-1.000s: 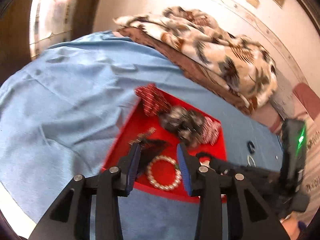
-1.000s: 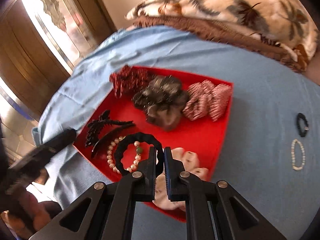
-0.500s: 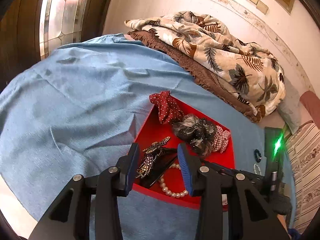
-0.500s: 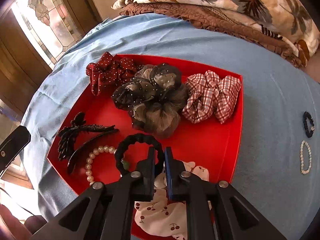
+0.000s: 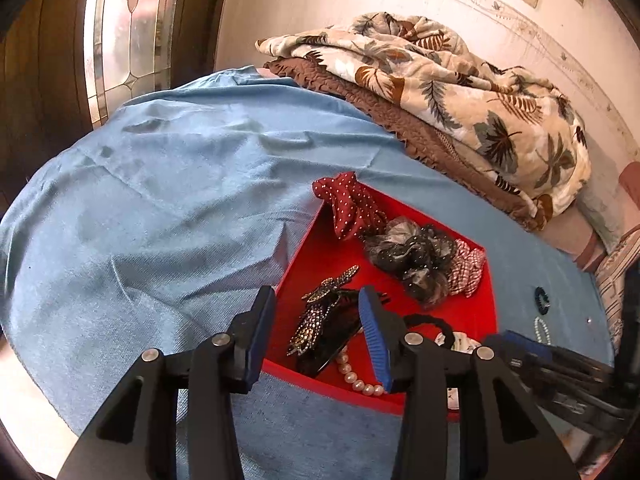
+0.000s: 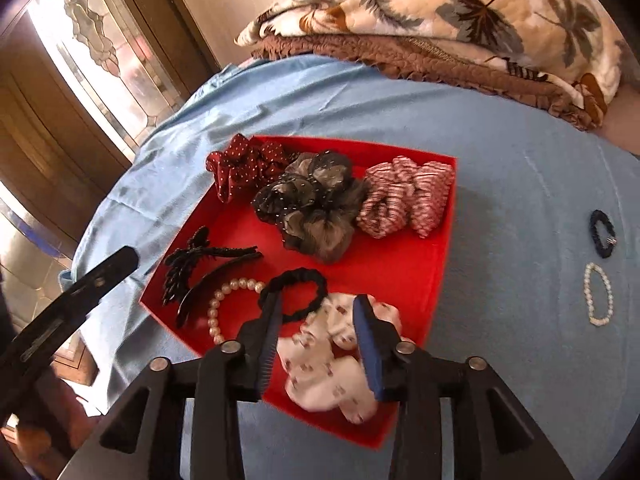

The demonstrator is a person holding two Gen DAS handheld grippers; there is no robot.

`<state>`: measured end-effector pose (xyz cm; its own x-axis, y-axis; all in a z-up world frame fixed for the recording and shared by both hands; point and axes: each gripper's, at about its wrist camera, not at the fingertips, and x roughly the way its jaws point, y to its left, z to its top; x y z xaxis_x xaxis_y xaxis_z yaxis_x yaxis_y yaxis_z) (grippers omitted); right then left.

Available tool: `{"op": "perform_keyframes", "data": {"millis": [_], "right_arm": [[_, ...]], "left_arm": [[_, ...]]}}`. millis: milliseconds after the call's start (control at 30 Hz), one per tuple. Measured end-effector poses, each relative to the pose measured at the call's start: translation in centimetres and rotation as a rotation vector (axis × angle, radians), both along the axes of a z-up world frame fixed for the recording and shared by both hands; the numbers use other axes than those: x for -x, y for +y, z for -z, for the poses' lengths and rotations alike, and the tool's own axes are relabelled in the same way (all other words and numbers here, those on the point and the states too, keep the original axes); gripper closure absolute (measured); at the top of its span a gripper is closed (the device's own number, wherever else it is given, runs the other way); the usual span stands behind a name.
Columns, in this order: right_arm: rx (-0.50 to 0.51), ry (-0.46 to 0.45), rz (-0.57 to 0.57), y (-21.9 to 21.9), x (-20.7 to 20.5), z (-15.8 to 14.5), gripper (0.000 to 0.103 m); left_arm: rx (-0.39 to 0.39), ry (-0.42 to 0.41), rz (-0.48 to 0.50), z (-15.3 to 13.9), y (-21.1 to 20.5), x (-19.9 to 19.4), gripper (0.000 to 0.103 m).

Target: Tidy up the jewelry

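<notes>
**Both jaws spread over the red tray, nothing held**

My right gripper (image 6: pixel 318 338) hangs above the near edge of the red tray (image 6: pixel 404 276), its jaws spread wide and gripping nothing. Between them lies the white patterned scrunchie (image 6: pixel 328 376) at the tray's near side. The black hair tie (image 6: pixel 294 294) lies just beyond my left fingertip on the tray floor; I cannot tell whether the fingertip touches it. The pearl bracelet (image 6: pixel 224 300) curls beside that tie, toward the tray's left edge, next to the black hair clips (image 6: pixel 200 268).

Along the tray's far side sit three scrunchies in a row: dark red with dots (image 6: pixel 244 166), grey and black (image 6: pixel 316 204), and red-checked (image 6: pixel 404 196).

Outside the tray, to its right on the blue cloth (image 6: pixel 520 184), a dark blue hair tie (image 6: pixel 602 234) and a small pearl bracelet (image 6: pixel 598 294) lie near each other, apart from the tray.

My left gripper (image 5: pixel 320 330) hovers at the tray's near left corner, jaws likewise wide apart and holding nothing. The jewelled clip (image 5: pixel 320 316) and the black clip under it show between them.

Behind the tray, a leaf-print blanket (image 6: pixel 460 8) lies folded on a brown quilt (image 6: pixel 420 60).
</notes>
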<state>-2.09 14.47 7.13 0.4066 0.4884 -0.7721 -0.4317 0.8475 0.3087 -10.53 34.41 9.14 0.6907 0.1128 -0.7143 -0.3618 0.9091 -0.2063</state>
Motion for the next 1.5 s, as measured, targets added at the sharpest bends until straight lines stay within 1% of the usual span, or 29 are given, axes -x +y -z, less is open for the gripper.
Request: {"op": "perform_keyframes", "data": {"millis": [67,167,267,333,500,633,800,867,933,1000,1067,1167,1200,1267,1400,1500], "right_arm": [[-0.012,-0.004,0.013,-1.5,0.5,-0.3,0.056],[-0.021,-0.006,0.044,-4.2,1.3,-0.4,0.055],[-0.007,-0.014,0.083,-7.2,2.1,-0.2,0.054],[0.006,-0.016,0.112,-9.4,2.7,0.1,0.052],[0.026,-0.001,0.210,-15.6,4.2,1.3,0.051],[0.045,0.008,0.292,-20.3,5.3,2.3,0.051],[0.053,0.020,0.386,-25.3,6.8,3.7,0.051],[0.055,0.021,0.411,-26.6,7.3,4.2,0.050],[0.074,0.011,0.428,-27.6,7.6,4.5,0.050],[0.092,-0.002,0.436,-28.2,7.8,4.7,0.050],[0.118,-0.020,0.446,-28.8,7.8,4.9,0.048],[0.144,-0.054,0.462,-29.4,8.1,5.1,0.045],[0.149,-0.060,0.466,-29.6,8.1,5.2,0.045],[0.161,-0.075,0.479,-29.9,8.2,5.3,0.045],[0.180,-0.099,0.498,-30.2,8.5,5.2,0.044],[0.174,-0.103,0.505,-30.6,8.7,5.1,0.042]], "left_arm": [[-0.012,0.008,0.002,0.1,-0.2,-0.2,0.061],[-0.044,0.019,0.003,0.3,-0.8,-0.3,0.059],[-0.085,0.029,0.004,0.5,-1.5,-0.5,0.055],[-0.106,0.034,0.005,0.5,-1.8,-0.5,0.055],[-0.142,0.047,0.023,0.9,-2.8,-0.9,0.054],[-0.176,0.039,0.044,0.8,-4.2,-1.0,0.054],[-0.237,0.008,0.088,0.6,-7.2,-0.5,0.052],[-0.274,-0.002,0.108,0.5,-9.1,0.0,0.052],[-0.293,0.001,0.131,0.3,-10.6,0.7,0.052],[-0.292,-0.004,0.163,0.0,-12.1,1.4,0.051],[-0.287,-0.006,0.219,-0.6,-14.2,2.3,0.049],[-0.289,-0.020,0.273,-1.4,-17.0,3.3,0.046],[-0.287,-0.024,0.284,-1.6,-17.6,3.4,0.043],[-0.283,-0.033,0.315,-2.0,-19.5,3.8,0.042],[-0.305,-0.027,0.378,-2.0,-23.0,4.2,0.041],[-0.319,-0.012,0.407,-1.7,-24.7,4.4,0.041]]}}
